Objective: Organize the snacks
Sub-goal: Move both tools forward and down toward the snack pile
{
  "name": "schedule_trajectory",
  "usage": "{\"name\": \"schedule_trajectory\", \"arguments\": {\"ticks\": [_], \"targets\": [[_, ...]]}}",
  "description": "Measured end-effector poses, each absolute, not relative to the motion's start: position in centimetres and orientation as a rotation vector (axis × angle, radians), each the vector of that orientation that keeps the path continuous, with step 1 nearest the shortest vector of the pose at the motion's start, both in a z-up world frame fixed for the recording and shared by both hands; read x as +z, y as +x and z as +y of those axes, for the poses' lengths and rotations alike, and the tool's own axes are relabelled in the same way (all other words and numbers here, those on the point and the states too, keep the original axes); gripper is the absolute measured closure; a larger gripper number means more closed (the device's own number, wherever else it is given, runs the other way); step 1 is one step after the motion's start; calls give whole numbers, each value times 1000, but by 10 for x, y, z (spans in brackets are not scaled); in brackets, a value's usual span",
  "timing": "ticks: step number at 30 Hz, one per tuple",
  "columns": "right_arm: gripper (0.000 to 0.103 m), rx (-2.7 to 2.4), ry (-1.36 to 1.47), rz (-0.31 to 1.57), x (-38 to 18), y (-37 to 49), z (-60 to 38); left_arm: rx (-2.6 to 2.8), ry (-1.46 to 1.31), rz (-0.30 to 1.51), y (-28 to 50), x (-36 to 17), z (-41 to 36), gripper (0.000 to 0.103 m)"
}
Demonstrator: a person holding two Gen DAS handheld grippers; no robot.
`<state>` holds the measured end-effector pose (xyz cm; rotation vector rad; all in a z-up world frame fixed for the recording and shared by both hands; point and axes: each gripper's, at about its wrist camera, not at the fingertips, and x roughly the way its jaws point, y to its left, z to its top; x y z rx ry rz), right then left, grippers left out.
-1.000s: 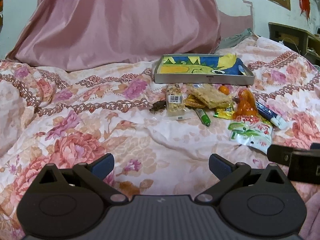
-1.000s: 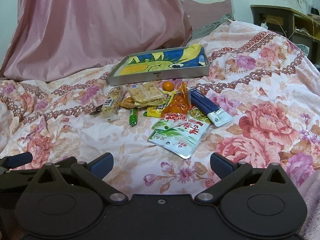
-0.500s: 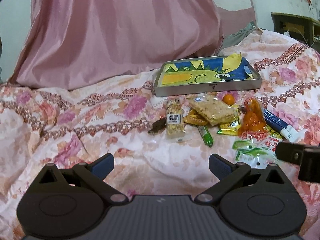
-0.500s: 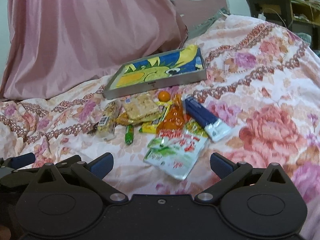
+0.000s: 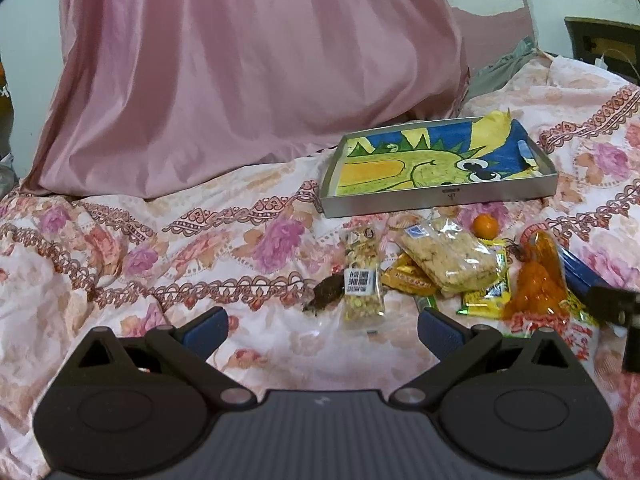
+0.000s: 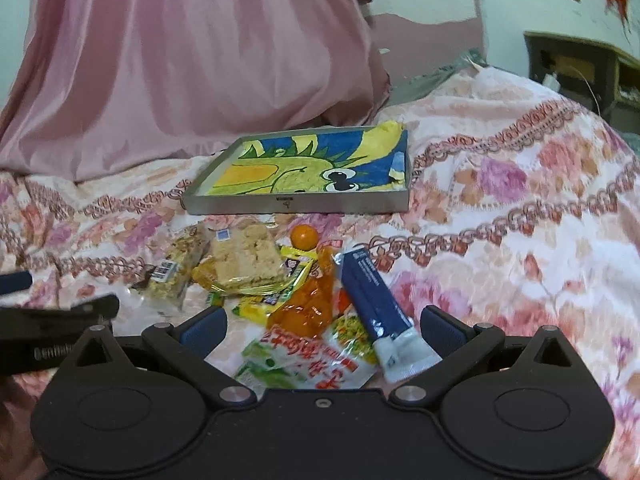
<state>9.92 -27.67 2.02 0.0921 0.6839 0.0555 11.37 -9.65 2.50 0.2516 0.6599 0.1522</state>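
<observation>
A pile of snacks lies on a floral bedspread in front of a shallow grey tray (image 5: 440, 199) (image 6: 296, 203) lined with a yellow and blue cartoon picture. My left gripper (image 5: 322, 326) is open, just short of a nut bar (image 5: 362, 280) and a small dark snack (image 5: 326, 294). A clear-wrapped cracker pack (image 5: 448, 260) (image 6: 244, 258), a small orange (image 5: 485, 225) (image 6: 304, 236) and an orange jelly pouch (image 5: 536, 284) lie to the right. My right gripper (image 6: 322, 326) is open over the jelly pouch (image 6: 308, 308), a green packet (image 6: 304, 364) and a blue pack (image 6: 372, 300).
A large pink satin cloth (image 5: 240, 72) rises behind the tray. The flowered bedspread (image 5: 120, 240) spreads to the left and to the right (image 6: 520, 240). Dark wooden furniture (image 6: 572, 68) stands at the far right by the wall.
Both grippers have moved forward to the snack pile, which now looks larger and closer. Both stay open; the snacks have not moved.
</observation>
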Motion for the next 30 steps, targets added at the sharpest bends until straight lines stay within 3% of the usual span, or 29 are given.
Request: {"name": "schedule_trajectory", "arguments": {"ticks": [17, 30], "targets": [[0, 159, 137, 677, 6, 130, -305, 38, 399, 722, 178, 9, -125, 0], [1, 68, 320, 817, -27, 149, -340, -371, 428, 736, 188, -20, -140, 0]]}}
